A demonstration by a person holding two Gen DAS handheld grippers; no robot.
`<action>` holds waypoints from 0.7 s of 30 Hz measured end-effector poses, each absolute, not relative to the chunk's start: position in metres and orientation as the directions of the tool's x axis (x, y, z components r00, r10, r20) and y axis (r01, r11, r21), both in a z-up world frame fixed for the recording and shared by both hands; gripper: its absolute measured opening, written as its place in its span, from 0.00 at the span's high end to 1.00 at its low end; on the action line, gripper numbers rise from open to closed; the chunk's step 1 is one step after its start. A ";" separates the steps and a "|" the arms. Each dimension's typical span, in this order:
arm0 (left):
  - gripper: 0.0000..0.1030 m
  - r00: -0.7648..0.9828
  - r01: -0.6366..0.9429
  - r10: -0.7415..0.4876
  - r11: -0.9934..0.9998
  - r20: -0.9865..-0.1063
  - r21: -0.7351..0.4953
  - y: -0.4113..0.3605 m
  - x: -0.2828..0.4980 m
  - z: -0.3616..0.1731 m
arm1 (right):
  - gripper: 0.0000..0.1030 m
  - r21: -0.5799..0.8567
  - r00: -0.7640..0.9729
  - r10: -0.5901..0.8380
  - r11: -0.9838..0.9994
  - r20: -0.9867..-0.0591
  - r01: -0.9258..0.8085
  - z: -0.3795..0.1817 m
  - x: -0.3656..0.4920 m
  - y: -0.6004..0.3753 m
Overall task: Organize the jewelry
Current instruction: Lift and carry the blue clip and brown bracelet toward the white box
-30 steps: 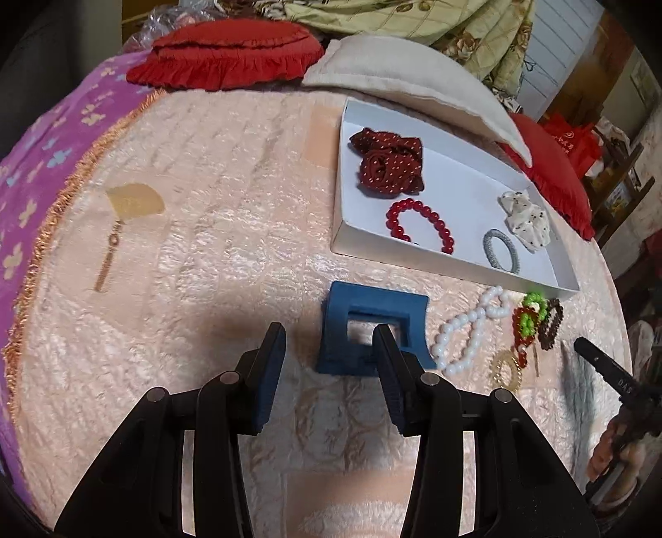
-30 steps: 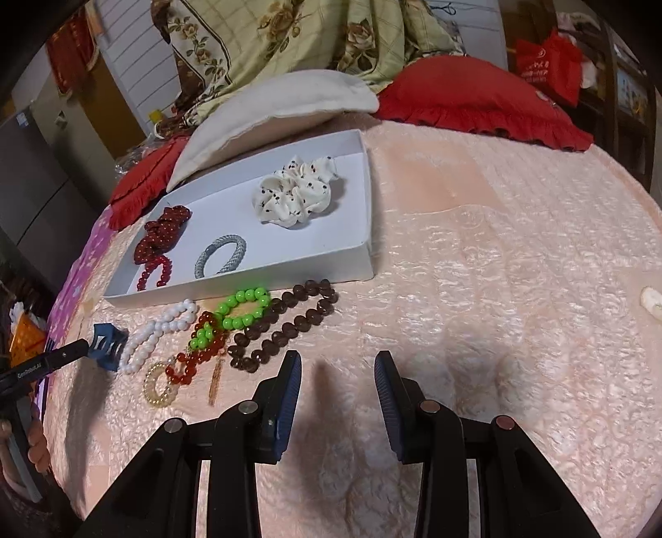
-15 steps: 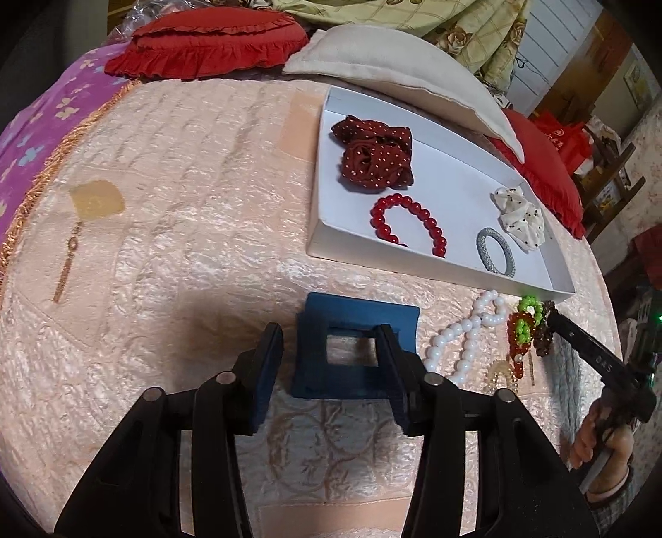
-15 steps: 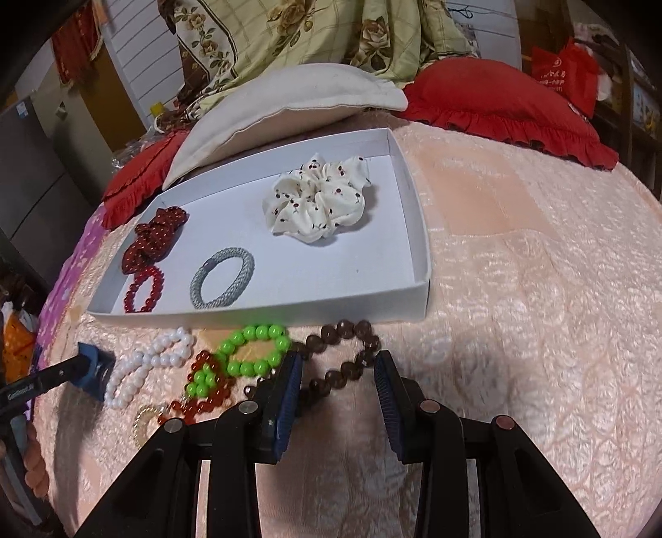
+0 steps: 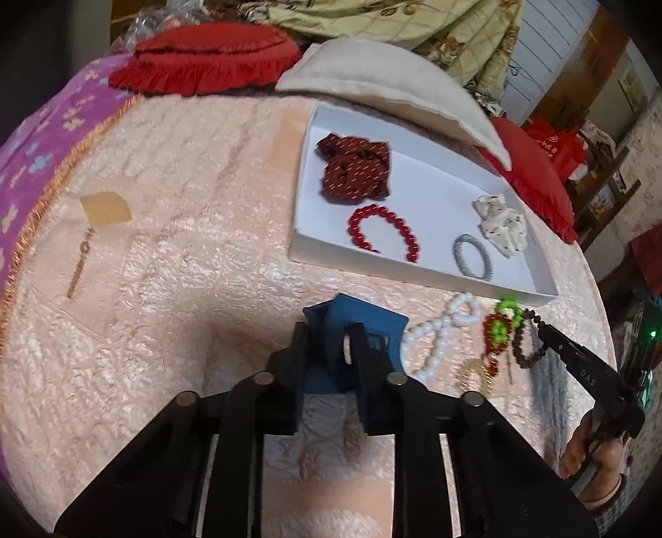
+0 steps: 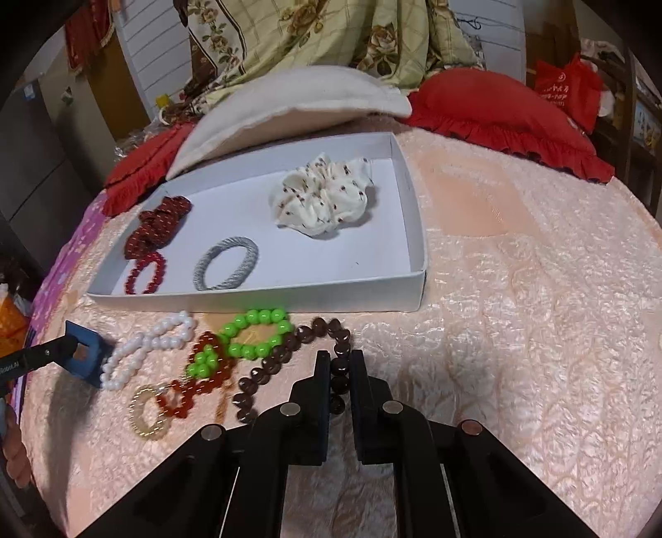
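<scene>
Two grippers have just closed their jaws: the left gripper (image 5: 329, 343) pinches one side of the blue hair clip (image 5: 364, 327), tilted up off the bed (image 6: 517, 331), while the right gripper (image 6: 340, 374) clamps the brown bead bracelet (image 6: 289, 356). Beyond both sits the white tray (image 6: 409, 289).

Home bedroom. Work surface is bed under peach quilted bedspread (image 6: 517, 289). Red ruffled cushions (image 6: 504, 111) and flat cream pillow (image 6: 289, 111) lie at far edge, floral patterned quilt (image 6: 331, 37) heaped behind. Purple flowered blanket (image 5: 37, 153) with fringe along one side. Beyond bed: white slatted wall panel (image 5: 550, 45), red shopping bag (image 6: 567, 89), dark wooden furniture (image 5: 600, 182), cluttered shelves.
</scene>
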State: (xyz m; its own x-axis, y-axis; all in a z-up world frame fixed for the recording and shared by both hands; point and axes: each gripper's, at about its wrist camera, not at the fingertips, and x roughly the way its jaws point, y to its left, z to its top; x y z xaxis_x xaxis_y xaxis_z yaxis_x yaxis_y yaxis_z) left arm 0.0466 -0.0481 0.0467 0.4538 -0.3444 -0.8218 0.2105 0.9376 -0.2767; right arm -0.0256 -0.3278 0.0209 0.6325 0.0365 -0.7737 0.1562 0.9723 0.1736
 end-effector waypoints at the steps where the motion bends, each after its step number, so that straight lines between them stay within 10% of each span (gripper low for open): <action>1: 0.84 0.456 0.222 -0.340 0.938 -0.822 -0.265 -0.050 0.043 0.050 | 0.92 0.177 0.640 0.040 0.972 -0.768 0.152 0.026 -0.029 -0.327; 21: 0.85 0.531 0.302 -0.382 0.919 -0.756 -0.253 -0.054 -0.021 0.119 | 0.92 0.118 0.739 0.019 0.990 -0.673 0.082 0.111 -0.082 -0.301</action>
